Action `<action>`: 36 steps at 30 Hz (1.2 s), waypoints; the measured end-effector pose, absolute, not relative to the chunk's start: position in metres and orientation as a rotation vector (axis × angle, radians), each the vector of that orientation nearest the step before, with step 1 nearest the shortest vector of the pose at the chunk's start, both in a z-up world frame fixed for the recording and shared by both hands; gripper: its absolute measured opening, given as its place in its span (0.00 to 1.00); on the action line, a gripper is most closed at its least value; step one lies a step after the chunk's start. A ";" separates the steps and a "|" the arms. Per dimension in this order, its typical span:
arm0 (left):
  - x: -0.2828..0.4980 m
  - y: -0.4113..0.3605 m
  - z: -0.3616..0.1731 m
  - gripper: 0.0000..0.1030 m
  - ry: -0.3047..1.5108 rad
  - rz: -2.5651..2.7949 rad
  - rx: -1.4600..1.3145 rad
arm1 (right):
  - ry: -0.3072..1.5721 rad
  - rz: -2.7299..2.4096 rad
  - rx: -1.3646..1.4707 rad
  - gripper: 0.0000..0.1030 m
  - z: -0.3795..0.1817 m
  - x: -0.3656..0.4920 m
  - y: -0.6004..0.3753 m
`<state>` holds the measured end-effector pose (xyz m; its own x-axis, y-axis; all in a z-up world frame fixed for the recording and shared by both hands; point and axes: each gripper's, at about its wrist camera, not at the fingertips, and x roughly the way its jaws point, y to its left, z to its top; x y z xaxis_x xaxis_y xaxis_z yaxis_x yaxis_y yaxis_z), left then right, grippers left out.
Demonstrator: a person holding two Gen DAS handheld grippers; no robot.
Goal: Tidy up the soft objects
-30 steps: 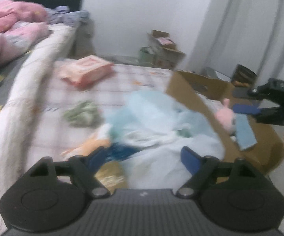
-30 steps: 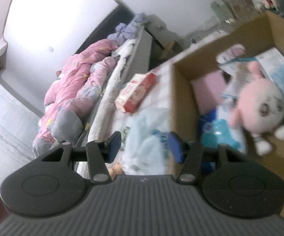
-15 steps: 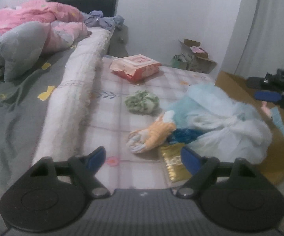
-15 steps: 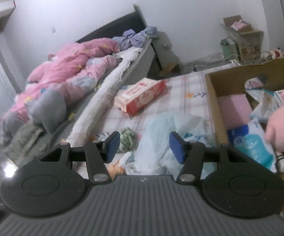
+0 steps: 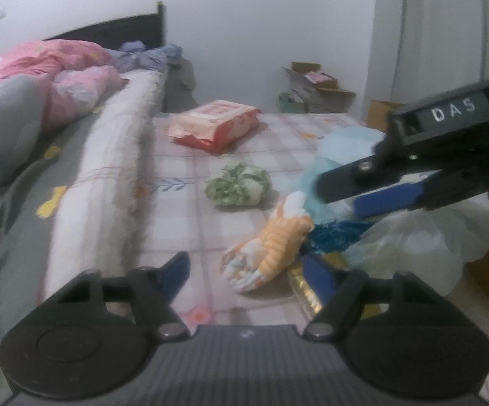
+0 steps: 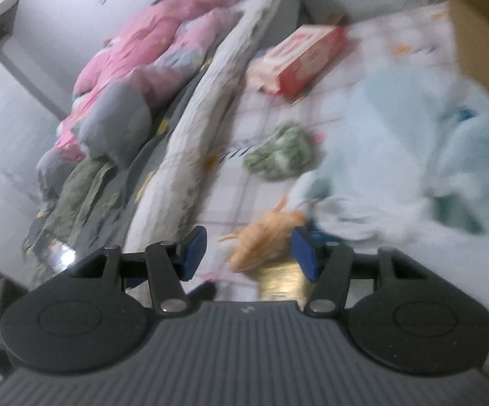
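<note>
An orange-and-white striped soft toy point(image 5: 271, 247) lies on the checked sheet point(image 5: 183, 216), with a green-and-white fabric ball point(image 5: 237, 186) behind it. My left gripper point(image 5: 247, 270) hovers just in front of the striped toy. Its jaws are closing, the toy is ahead between them, and the pads do not touch it. My right gripper point(image 5: 340, 199) reaches in from the right over a pale blue bag point(image 5: 406, 233). In its own blurred view the right gripper point(image 6: 249, 250) stands open around the striped toy point(image 6: 264, 237), with the fabric ball point(image 6: 278, 152) beyond.
A red tissue pack point(image 5: 215, 127) lies further back on the sheet. A gold packet point(image 5: 303, 287) and a blue frilly thing point(image 5: 335, 233) sit by the toy. A cardboard box point(image 6: 481, 40) stands right. A rolled white blanket point(image 5: 105, 169) and pink duvet point(image 5: 58, 77) lie left.
My right gripper has swung from the cardboard box over to the pile on the sheet. My left gripper has sunk closer to the striped toy and its jaws have narrowed a little.
</note>
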<state>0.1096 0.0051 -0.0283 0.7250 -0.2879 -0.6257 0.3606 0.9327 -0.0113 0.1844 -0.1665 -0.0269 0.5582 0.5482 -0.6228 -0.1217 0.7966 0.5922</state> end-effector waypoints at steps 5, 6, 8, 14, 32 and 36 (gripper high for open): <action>0.138 -0.003 -0.040 0.65 0.749 -0.406 0.079 | 0.997 0.397 0.512 0.53 -0.034 0.212 -0.148; 0.143 -0.004 -0.043 0.63 0.765 -0.404 0.071 | 1.014 0.383 0.506 0.53 -0.038 0.217 -0.145; 0.149 -0.006 -0.049 0.58 0.800 -0.385 0.061 | 1.040 0.371 0.508 0.52 -0.044 0.223 -0.141; 0.150 0.004 -0.056 0.39 0.824 -0.371 -0.019 | 1.076 0.347 0.524 0.52 -0.059 0.234 -0.140; 0.105 0.045 -0.038 0.56 0.859 -0.390 -0.180 | 1.135 0.409 0.476 0.53 -0.068 0.233 -0.109; 0.122 0.039 -0.039 0.64 0.873 -0.397 -0.171 | 1.150 0.400 0.468 0.53 -0.071 0.239 -0.107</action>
<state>0.1218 0.0387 -0.0393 0.5758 -0.4059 -0.7097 0.2681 0.9138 -0.3051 0.2385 -0.1069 -0.0714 0.3581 0.5291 -0.7693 -0.0632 0.8357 0.5455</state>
